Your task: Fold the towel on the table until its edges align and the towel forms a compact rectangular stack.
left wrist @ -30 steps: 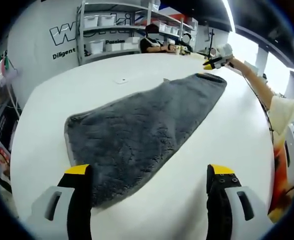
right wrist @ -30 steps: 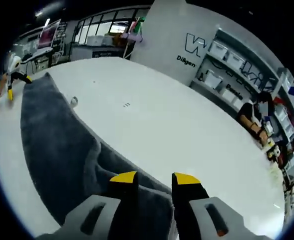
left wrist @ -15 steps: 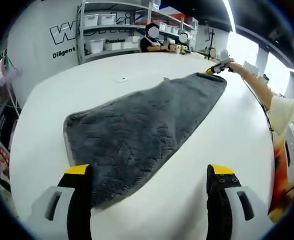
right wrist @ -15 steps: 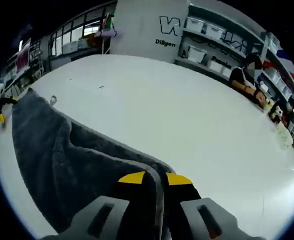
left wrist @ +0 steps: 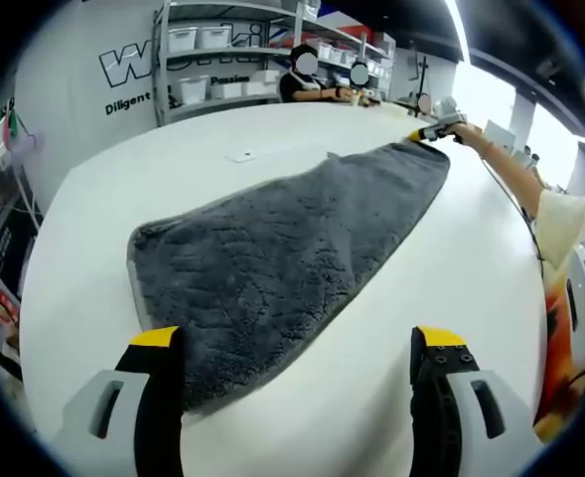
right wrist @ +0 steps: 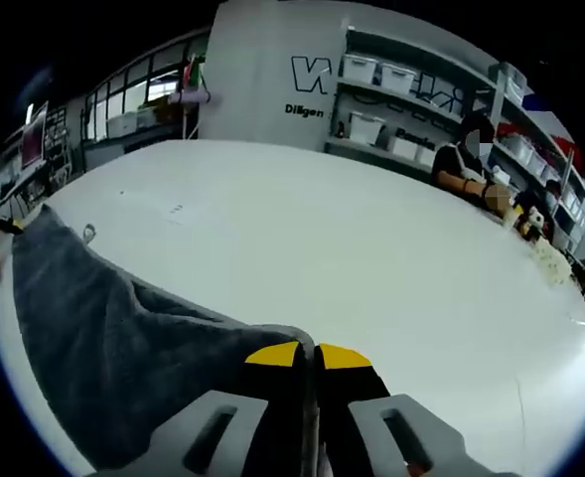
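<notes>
Grey plush towel (left wrist: 272,268) lies stretched flat along the white surface (left wrist: 222,139). At its far end the right claw (right wrist: 308,350) is clenched on a corner; the left claw (left wrist: 297,338) stands released over the near end. A thin pinch may slip once lifted, and a one-sided pull would skew the edges

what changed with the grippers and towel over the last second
The right gripper closed its jaws on the far corner of the grey towel, taking hold of it. The left gripper stayed open at the near edge, and the towel stayed spread on the white table.
</notes>
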The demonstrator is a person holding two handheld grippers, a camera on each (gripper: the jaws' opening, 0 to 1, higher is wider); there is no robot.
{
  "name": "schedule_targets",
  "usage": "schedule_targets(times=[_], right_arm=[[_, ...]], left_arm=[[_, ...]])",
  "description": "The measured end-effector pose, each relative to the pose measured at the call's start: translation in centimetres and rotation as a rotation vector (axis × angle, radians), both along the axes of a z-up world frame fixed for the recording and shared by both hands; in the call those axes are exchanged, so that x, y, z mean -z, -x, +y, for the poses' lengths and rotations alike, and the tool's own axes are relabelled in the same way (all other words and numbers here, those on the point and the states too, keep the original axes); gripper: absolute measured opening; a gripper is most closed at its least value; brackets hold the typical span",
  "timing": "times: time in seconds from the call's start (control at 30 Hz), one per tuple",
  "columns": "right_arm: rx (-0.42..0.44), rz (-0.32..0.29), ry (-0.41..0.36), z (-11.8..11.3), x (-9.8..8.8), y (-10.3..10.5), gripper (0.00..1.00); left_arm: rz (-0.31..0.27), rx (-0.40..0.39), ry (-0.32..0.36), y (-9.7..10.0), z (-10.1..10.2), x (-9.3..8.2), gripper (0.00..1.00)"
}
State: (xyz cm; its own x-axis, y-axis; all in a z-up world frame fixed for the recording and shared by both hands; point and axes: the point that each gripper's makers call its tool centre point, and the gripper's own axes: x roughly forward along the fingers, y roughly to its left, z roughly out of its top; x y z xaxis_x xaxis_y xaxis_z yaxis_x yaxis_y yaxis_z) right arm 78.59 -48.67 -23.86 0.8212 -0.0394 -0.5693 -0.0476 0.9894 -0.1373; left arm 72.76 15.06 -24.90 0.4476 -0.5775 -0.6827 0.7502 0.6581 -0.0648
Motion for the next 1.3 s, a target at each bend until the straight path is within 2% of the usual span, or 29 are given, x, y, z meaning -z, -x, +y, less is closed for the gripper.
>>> schedule_targets(times=[0.1, 0.27, 0.4, 0.53, 0.63, 0.7, 0.8, 0.87, 0.9, 0.97, 1.07, 1.17, 1.2, 1.3], right_arm=[[0.023, -0.02, 0.0, 0.2, 0.1, 0.3, 0.02], [0.078, -0.052, -0.006, -0.6, 0.1, 0.1, 0.02], [0.072, 0.01, 0.062, -0.9, 1.8, 0.1, 0.03], [0.08, 0.021, 0.083, -0.9, 2.2, -0.2, 0.05], [0.084, 0.04, 0.119, -1.4, 1.9, -0.2, 0.11], [0.092, 0.043, 0.187, -2.5, 1.2, -0.3, 0.21], [0.1, 0.031, 0.205, -2.8, 0.4, 0.0, 0.3], [0.1, 0.021, 0.206, -2.8, -0.1, 0.3, 0.3], [0.097, 0.016, 0.209, -2.4, -0.1, 1.2, 0.3], [0.082, 0.005, 0.215, -2.0, -0.6, 1.7, 0.3], [0.047, -0.032, 0.177, -0.9, -1.7, 2.1, 0.32], [0.031, -0.065, 0.109, 0.3, -2.5, 2.6, 0.4], [0.016, -0.081, 0.072, 1.4, -2.8, 3.4, 0.45], [-0.016, -0.1, 0.028, 2.7, -3.6, 4.0, 0.53]], left_arm=[[0.001, 0.0, -0.002, 0.0, 0.0, 0.0, 0.92], [0.002, -0.001, -0.002, 0.1, 0.0, 0.1, 0.92], [0.003, -0.001, -0.003, 0.1, -0.1, 0.1, 0.92], [0.003, -0.002, 0.0, 0.1, 0.0, 0.0, 0.92], [-0.002, -0.004, 0.002, 0.1, 0.0, -0.2, 0.92], [-0.007, -0.004, 0.009, 0.0, 0.0, -0.4, 0.92], [-0.018, -0.009, 0.023, 0.0, 0.0, -0.8, 0.92], [-0.022, -0.01, 0.033, 0.0, 0.0, -1.1, 0.92], [-0.026, -0.012, 0.042, -0.1, 0.0, -1.3, 0.92], [-0.033, -0.02, 0.054, -0.2, 0.1, -1.5, 0.91], [-0.044, -0.049, 0.067, -0.7, 0.6, -1.8, 0.9], [-0.049, -0.076, 0.091, -1.0, 0.9, -2.1, 0.89], [-0.05, -0.089, 0.11, -1.2, 1.0, -2.3, 0.88], [-0.064, -0.115, 0.119, -1.7, 1.2, -2.6, 0.87]])
